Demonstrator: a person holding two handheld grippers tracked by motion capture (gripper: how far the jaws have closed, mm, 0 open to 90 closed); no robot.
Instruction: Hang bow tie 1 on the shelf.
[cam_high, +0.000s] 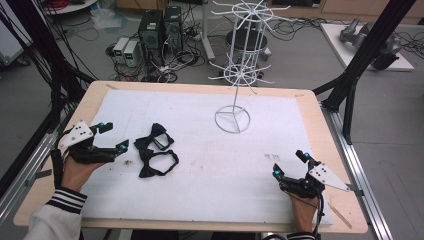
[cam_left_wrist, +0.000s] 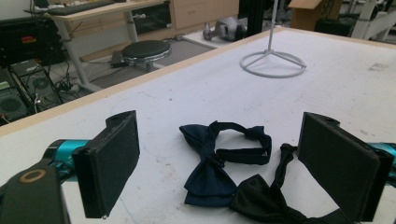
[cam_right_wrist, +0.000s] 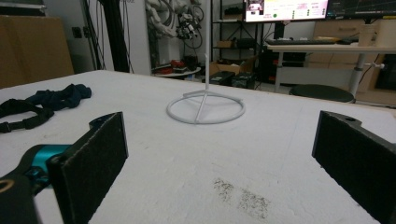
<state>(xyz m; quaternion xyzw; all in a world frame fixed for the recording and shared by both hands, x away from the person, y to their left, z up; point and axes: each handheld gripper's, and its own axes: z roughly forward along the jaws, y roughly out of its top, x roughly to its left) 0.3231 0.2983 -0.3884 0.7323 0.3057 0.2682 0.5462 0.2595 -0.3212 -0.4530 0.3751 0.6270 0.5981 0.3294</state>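
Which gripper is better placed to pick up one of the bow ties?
The left. The left gripper sits open right beside the navy bow tie and the black bow tie, jaws facing them. The right gripper is open too, but across the table.

No text, label or number is legible on anything here.

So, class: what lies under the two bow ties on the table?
Both the navy bow tie and the black bow tie rest directly on the white mat. The mat hides most of the wooden table below; only its edges show.
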